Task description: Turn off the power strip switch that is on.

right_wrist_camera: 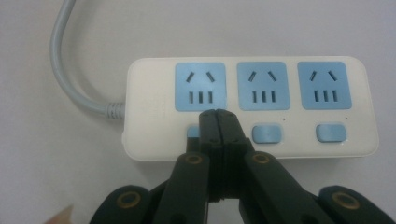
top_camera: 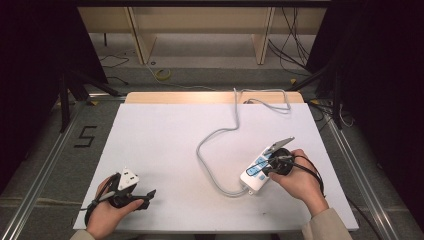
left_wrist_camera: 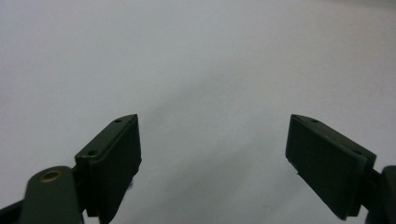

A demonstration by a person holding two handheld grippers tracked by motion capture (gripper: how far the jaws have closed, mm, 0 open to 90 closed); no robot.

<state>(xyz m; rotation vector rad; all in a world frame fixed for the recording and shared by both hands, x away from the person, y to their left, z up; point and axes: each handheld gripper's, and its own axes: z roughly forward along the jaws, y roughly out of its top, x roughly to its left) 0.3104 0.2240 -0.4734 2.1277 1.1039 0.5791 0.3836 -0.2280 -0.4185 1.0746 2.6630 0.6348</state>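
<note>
- So the white power strip (right_wrist_camera: pixel 252 107) sits on the right half of the white table (top_camera: pixel 165 145), with its grey cord (top_camera: pixel 215 135) looping off toward the far edge. Three blue sockets, each with its own blue switch below.
- The right gripper (right_wrist_camera: pixel 218 122) has its jaws pressed together with nothing between them, and the tips are sitting right on the strip at the first switch (right_wrist_camera: pixel 192 132), the one nearest the cord end. My guess is the closed tips are being used like a finger to poke that switch, which would explain closing them up.
- From the high view the right hand (top_camera: pixel 300 182) comes at the strip from the near side, touching it.
- The left gripper (left_wrist_camera: pixel 212 154) is spread wide, holding nothing, just bare table ahead of it. It's parked at the near left corner, well apart from the strip, probably just staying out of the way.
</note>
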